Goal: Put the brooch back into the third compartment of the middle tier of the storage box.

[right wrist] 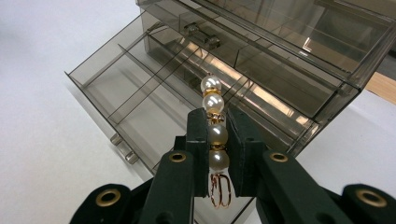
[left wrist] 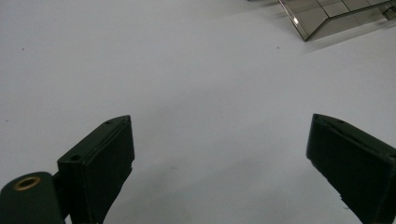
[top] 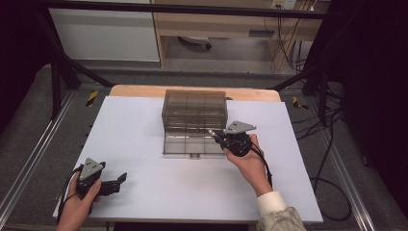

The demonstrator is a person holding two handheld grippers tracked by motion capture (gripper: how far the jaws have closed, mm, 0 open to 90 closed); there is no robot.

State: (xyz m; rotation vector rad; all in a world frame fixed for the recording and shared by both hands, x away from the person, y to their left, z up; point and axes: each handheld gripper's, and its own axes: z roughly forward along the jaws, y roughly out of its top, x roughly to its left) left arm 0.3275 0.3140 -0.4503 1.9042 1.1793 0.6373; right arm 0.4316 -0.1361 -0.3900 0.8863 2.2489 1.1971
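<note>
A smoky clear plastic drawer box stands at the back middle of the white table, its bottom drawer pulled out toward me. My right gripper hovers at that drawer's right side, shut on a string of pearl beads with gold spacers. The pearl string sticks up between the jaws, and its gold hook hangs below them. In the right gripper view the open drawer with its empty compartments lies just beyond the pearls. At the table's front left my left gripper rests open, nothing between its fingers.
The white board covers most of the table; a wooden edge shows behind it. Black frame bars and cables run along the right side. A corner of the drawer appears far off in the left gripper view.
</note>
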